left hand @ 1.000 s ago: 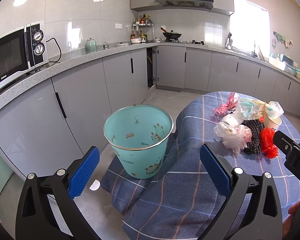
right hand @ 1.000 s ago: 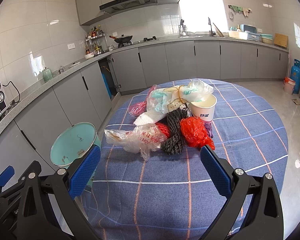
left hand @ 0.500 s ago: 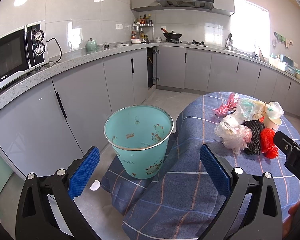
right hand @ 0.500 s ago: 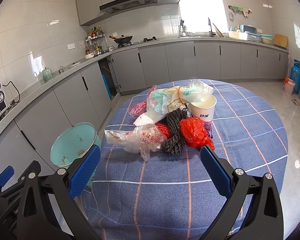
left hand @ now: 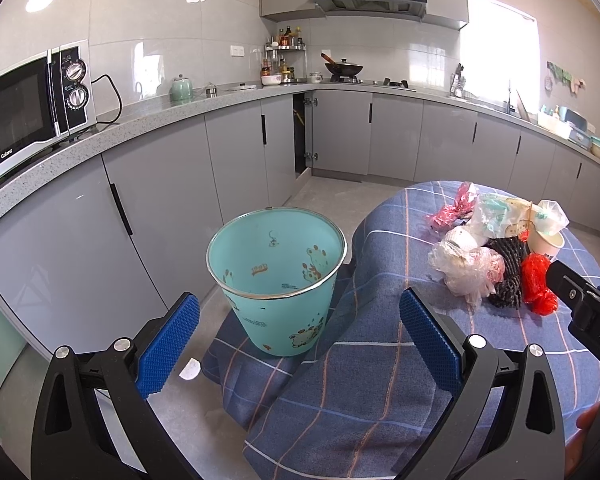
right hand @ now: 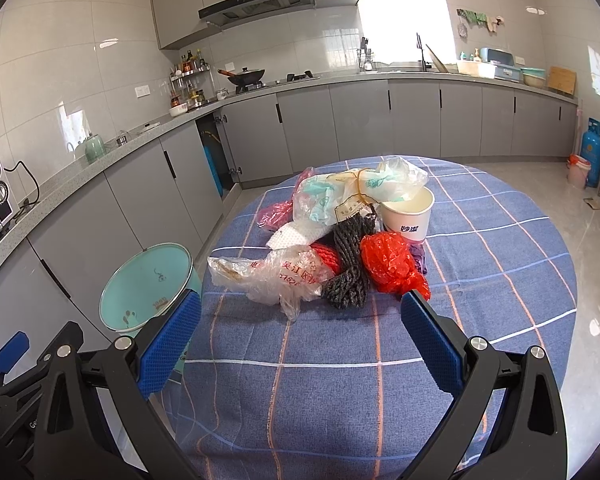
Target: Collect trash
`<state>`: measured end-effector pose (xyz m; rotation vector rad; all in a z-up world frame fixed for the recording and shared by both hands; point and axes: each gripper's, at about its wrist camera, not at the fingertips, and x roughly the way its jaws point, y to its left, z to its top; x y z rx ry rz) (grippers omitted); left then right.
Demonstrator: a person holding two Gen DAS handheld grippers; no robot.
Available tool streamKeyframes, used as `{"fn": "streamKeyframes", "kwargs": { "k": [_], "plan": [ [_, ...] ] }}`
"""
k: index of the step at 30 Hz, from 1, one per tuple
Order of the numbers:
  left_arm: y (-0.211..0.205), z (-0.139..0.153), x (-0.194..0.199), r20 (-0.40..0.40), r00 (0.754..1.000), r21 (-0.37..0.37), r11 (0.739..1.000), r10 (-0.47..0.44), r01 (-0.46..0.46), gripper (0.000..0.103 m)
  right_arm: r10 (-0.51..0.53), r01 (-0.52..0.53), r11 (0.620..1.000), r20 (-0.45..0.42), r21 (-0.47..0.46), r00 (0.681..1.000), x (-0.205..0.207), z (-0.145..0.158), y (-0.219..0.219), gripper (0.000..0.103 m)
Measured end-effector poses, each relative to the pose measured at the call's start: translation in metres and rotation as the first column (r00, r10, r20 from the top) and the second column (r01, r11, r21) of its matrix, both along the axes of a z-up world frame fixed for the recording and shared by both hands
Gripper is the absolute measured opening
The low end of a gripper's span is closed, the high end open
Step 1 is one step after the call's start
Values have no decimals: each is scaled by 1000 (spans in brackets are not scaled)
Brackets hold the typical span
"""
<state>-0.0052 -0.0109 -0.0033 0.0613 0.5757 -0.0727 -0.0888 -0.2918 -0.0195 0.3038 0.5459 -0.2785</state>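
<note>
A pile of trash lies on the blue checked tablecloth (right hand: 500, 264): a clear plastic bag (right hand: 276, 276), a dark knitted bundle (right hand: 350, 264), a red plastic bag (right hand: 390, 262), a white paper cup (right hand: 408, 214), a large clear bag with wrappers (right hand: 352, 194) and a pink bag (right hand: 274, 212). The pile also shows in the left wrist view (left hand: 496, 256). A teal bin (left hand: 276, 276) stands on the floor left of the table, empty inside. My right gripper (right hand: 300, 344) is open and empty, short of the pile. My left gripper (left hand: 300, 344) is open and empty, near the bin.
Grey kitchen cabinets (left hand: 160, 208) run along the left and back walls, close behind the bin. A microwave (left hand: 28, 100) sits on the counter. The tablecloth hangs down beside the bin (left hand: 340, 360). A blue gas cylinder (right hand: 590, 152) stands at the far right.
</note>
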Motion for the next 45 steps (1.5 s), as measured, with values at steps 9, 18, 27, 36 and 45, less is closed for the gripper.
{"fn": "streamKeyframes", "kwargs": {
  "k": [9, 18, 27, 36, 45],
  "plan": [
    [-5, -12, 7, -21, 1000, 2, 1000, -12, 12, 99, 11, -11, 1000, -8, 11, 1000, 3, -8, -8, 98],
    [-23, -38, 31, -104, 991, -48, 996, -80, 75, 98, -26, 26, 1000, -20, -5, 999, -5, -30, -51, 98],
    [-66, -35, 49, -55, 977, -15, 979, -205, 204, 98, -86, 86, 996, 8, 9, 996, 3, -24, -103, 91],
    [-117, -31, 78, -70, 943, -27, 945, -327, 326, 98, -108, 109, 994, 48, -7, 993, 39, -8, -130, 89],
    [-164, -48, 94, -102, 886, 1, 890, -453, 455, 98, -69, 68, 998, 72, 20, 995, 92, 6, -158, 88]
  ]
}}
